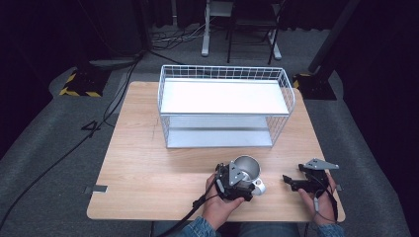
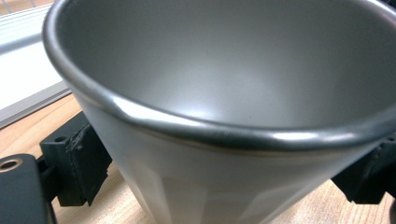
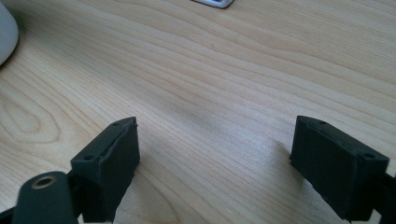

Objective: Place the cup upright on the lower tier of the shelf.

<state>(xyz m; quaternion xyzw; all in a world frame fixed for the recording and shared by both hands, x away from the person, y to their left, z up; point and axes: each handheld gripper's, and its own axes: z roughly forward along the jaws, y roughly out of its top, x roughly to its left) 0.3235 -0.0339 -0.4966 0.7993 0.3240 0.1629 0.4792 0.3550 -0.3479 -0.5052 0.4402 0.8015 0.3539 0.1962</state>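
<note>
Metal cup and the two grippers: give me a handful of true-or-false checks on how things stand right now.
1. The left gripper has the metal cup between its jaws. True.
2. The cup stands inside the wire basket. False: it is on the wooden table, in front of the basket.
3. The right gripper holds something. False: its jaws are spread with only bare table between them.
4. The cup is empty inside. True, as far as the left gripper view shows.
5. The right gripper is to the left of the cup in the high view. False: it is to the right.
</note>
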